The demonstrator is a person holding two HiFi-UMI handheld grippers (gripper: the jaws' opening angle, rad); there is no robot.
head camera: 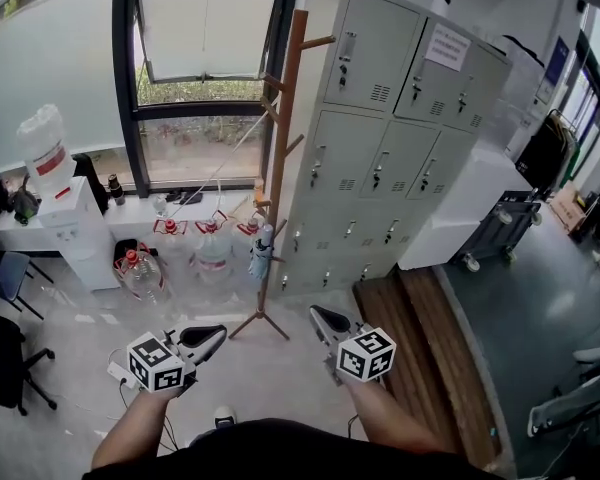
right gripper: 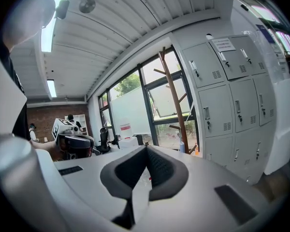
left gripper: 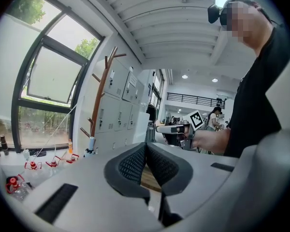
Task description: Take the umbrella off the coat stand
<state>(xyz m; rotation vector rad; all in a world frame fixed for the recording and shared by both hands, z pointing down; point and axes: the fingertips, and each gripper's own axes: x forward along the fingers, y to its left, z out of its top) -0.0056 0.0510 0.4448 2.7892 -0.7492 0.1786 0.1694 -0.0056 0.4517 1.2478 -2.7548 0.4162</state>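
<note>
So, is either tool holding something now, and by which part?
Nothing is held. The left tool and the right tool both have their jaws together and empty; the umbrella hangs on the coat stand, apart from both.

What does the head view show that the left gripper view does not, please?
Only the head view shows the stand's base, the water dispenser and the left gripper from outside. Only the left gripper view shows the ceiling, the person's torso and its own jaws, shut and empty. Both show the coat stand, umbrella, lockers, window and right gripper.
</note>
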